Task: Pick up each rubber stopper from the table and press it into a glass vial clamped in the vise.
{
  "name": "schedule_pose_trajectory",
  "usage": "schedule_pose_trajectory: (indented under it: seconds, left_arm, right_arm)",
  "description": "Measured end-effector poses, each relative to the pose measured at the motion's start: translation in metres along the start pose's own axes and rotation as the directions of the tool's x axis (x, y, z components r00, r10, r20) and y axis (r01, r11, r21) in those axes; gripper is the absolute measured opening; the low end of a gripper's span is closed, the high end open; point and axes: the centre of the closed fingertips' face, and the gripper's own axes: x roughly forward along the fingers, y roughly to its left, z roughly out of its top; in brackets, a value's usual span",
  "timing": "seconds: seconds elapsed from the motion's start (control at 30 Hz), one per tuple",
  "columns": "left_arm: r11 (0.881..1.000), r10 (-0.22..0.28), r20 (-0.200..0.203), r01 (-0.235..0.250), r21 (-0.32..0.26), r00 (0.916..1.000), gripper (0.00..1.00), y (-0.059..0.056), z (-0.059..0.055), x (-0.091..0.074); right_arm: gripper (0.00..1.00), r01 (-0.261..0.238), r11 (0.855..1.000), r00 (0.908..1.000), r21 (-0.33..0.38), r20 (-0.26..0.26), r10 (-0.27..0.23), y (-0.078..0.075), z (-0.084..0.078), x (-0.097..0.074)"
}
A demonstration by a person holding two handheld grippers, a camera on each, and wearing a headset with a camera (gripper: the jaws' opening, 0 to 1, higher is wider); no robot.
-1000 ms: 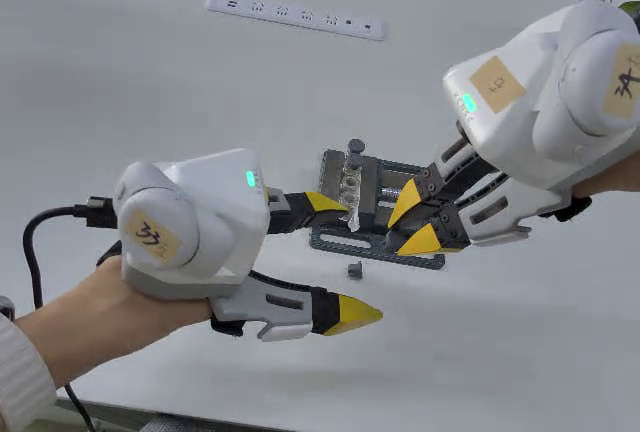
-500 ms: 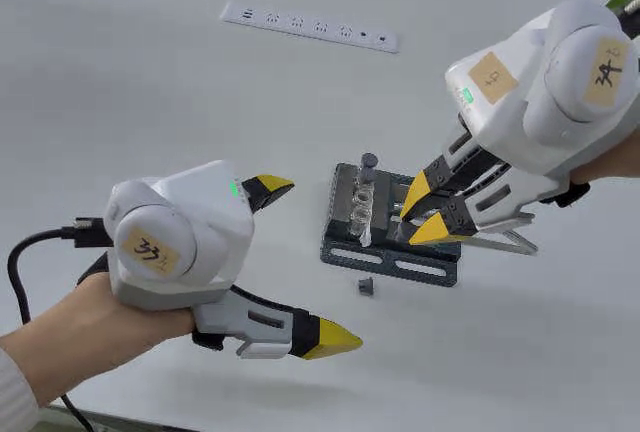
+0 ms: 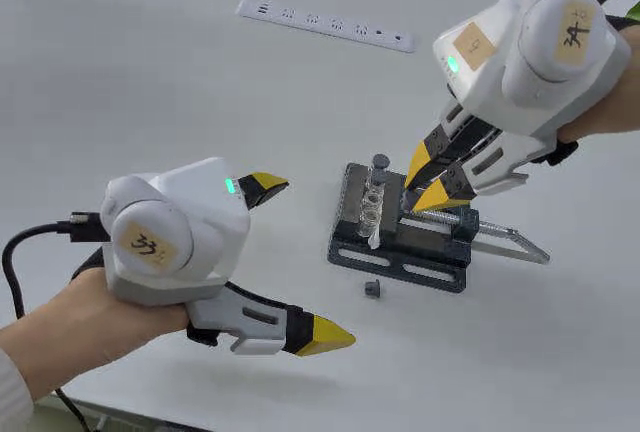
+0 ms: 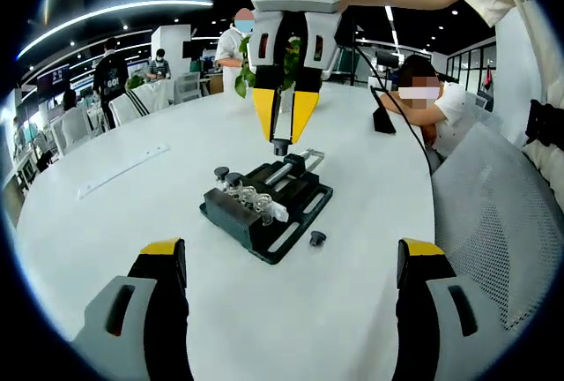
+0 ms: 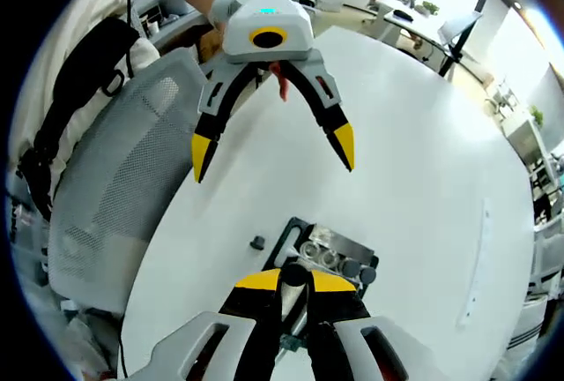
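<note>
Backing the wide-open left gripper (image 3: 302, 259) off to lower left, poising the right gripper (image 3: 422, 184), pinched on a rubber stopper (image 4: 280, 145), over the vise (image 3: 440, 252), seemingly ready for pressing.

light: bright, even, overhead | shadows: soft on table (image 3: 150, 72) | focus: sharp | edges: fisheye bending in gripper views

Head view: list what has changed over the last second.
The left gripper has drawn back from the vise toward the person, jaws wide open and empty. The right gripper stays over the vise, jaws shut on a rubber stopper. The vials and the loose stopper beside the vise have not moved.
</note>
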Motion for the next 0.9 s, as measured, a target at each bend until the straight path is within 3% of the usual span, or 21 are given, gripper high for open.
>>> schedule_pose_trajectory:
  seconds: [0.4,0.7,0.9]
  left_arm:
    - [0.999,0.03,-0.012,-0.03,-0.01,0.9995,0.99,0.012,-0.004,-0.002]
    - [0.999,0.044,-0.017,-0.045,-0.023,0.9989,0.99,0.014,-0.009,-0.003]
    - [0.998,0.052,-0.022,-0.053,-0.034,0.9984,0.99,0.017,-0.014,-0.005]
  right_arm:
    - [0.05,-0.017,0.987,0.9989,-0.157,-0.046,0.01,-0.018,0.001,0.009]
    - [0.05,-0.04,0.979,0.9976,-0.2,-0.063,0.028,-0.022,0.001,0.023]
    - [0.05,-0.06,0.969,0.9942,-0.238,-0.101,0.037,-0.025,-0.002,0.031]
